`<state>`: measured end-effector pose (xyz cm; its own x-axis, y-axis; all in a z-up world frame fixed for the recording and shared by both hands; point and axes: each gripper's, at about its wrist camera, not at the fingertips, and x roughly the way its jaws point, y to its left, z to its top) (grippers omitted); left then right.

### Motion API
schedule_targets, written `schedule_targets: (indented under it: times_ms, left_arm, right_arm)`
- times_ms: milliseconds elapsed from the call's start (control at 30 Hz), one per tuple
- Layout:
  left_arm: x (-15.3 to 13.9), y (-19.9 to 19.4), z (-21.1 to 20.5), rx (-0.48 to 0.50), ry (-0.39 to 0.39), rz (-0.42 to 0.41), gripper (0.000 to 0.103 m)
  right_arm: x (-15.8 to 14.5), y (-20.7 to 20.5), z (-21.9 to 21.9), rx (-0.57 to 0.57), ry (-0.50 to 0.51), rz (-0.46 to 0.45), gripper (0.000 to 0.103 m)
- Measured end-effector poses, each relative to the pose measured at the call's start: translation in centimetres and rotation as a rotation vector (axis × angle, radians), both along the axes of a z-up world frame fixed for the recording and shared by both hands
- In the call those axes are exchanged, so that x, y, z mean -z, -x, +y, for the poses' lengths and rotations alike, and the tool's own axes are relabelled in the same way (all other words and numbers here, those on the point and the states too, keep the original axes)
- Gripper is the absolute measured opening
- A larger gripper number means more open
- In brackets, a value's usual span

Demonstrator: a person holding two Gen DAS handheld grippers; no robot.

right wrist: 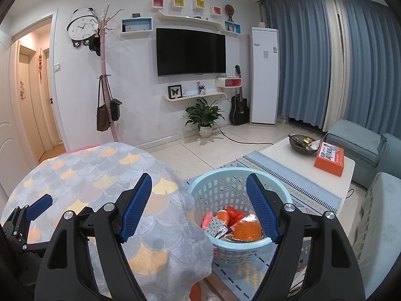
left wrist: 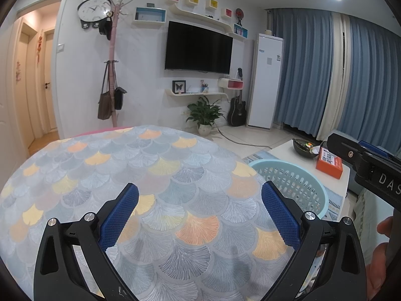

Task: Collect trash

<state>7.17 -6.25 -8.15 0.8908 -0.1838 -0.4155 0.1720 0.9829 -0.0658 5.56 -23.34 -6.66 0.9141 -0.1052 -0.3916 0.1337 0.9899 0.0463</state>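
the left gripper (left wrist: 200,198) hangs with jaws spread wide and empty over the round table (left wrist: 105,165) with its fan-patterned cloth. just right of the table, on the rug, the pale blue perforated laundry basket (right wrist: 200,188) holds crumpled orange, red and polka-dot wrappers (right wrist: 235,223). the right gripper (right wrist: 199,190) gapes above its near rim, holding nothing.

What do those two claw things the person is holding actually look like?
Both look alike. The left gripper and the right gripper each have two glossy black plastic arms that spread in a V, joined by round silver bolts. Each finger ends in a long blue pad with a fine dotted texture. White letters "DAS" are printed on the right one's black body. No cables show.
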Motion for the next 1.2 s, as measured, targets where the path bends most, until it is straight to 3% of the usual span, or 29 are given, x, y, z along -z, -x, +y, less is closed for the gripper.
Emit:
schedule_targets:
  times_ms: [1033, 1200]
  left_arm:
    - [0.28, 0.17, -0.05, -0.002, -0.01, -0.005, 0.095]
    - [-0.1, 0.65, 0.03, -0.04, -0.023, -0.019, 0.095]
  right_arm:
    - [0.45, 0.0, -0.34, -0.012, -0.011, 0.021, 0.074]
    - [0.24, 0.4, -0.31, -0.008, -0.002, 0.018, 0.074]
